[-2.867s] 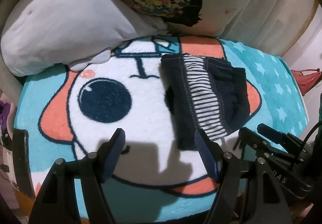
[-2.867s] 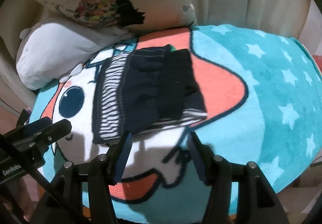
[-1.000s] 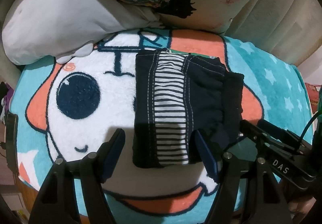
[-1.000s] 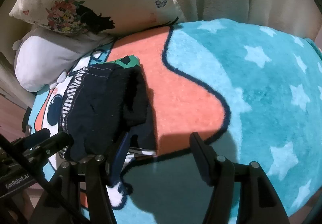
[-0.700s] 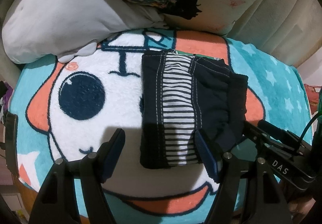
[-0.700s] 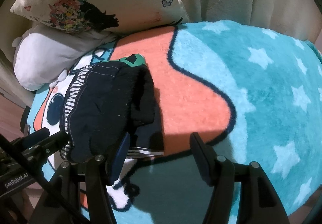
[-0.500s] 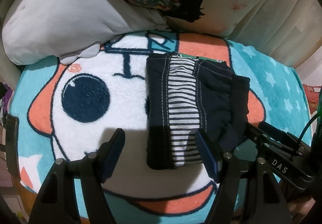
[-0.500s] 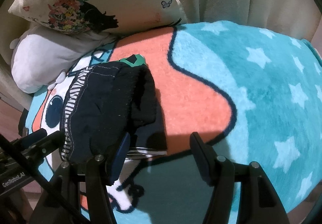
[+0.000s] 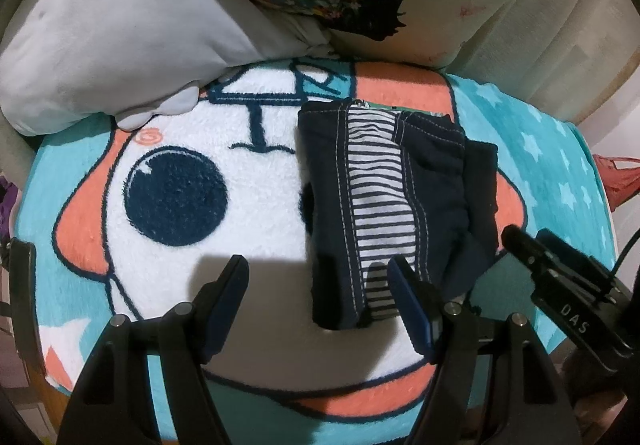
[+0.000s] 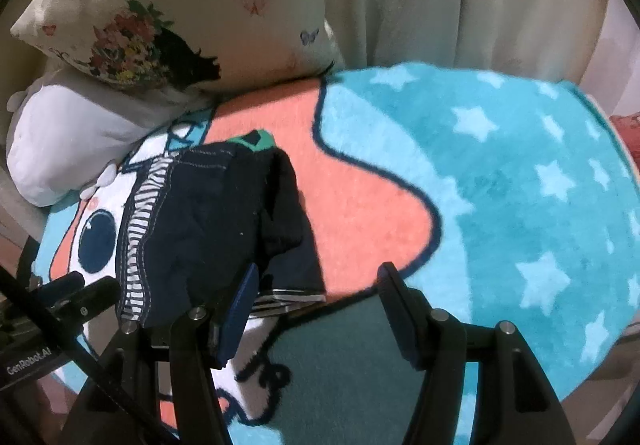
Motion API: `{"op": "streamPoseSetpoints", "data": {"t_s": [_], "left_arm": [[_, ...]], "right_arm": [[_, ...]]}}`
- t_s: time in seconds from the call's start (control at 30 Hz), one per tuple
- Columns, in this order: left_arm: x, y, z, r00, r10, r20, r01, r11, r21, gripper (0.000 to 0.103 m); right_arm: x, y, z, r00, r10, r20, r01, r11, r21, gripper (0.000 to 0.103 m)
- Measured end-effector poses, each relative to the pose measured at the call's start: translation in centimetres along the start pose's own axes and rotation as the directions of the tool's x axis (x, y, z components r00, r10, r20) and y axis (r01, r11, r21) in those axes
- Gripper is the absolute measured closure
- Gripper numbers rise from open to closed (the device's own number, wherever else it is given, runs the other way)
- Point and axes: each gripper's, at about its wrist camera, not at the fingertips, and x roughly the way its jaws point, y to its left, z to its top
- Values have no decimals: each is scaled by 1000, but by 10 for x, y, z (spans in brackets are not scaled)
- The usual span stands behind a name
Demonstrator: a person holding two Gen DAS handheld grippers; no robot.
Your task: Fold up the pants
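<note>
Left wrist view, folded pants on cartoon blanket, both grippers' jaws apart, empty.

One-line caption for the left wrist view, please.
Open left gripper above folded navy pants on a cartoon blanket, pillows behind.

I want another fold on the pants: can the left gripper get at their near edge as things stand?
Probably yes. The left gripper is open and empty, the pants lie flat on the blanket, and their near edge sits between its fingers, uncovered.
</note>
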Motion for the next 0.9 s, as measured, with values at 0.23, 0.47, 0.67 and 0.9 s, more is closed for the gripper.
{"op": "streamPoseSetpoints", "data": {"t_s": [0.23, 0.47, 0.67, 0.9], "left_arm": [[-4, 6, -3, 1000, -15, -2, 15, 1000, 27, 32], [-12, 13, -7, 1000, -29, 6, 29, 998, 57, 32], [-17, 22, -12, 999, -35, 10, 34, 997, 70, 32], [-25, 37, -21, 999, -37, 19, 36, 996, 77, 32]], "right_arm": [[-7, 10, -10, 1000, -12, -2, 12, 1000, 9, 34], [-14, 17, -18, 1000, -27, 4, 27, 999, 36, 34], [-20, 29, -26, 999, -31, 8, 31, 999, 41, 33], [-24, 42, -37, 999, -34, 12, 34, 999, 41, 33]]}}
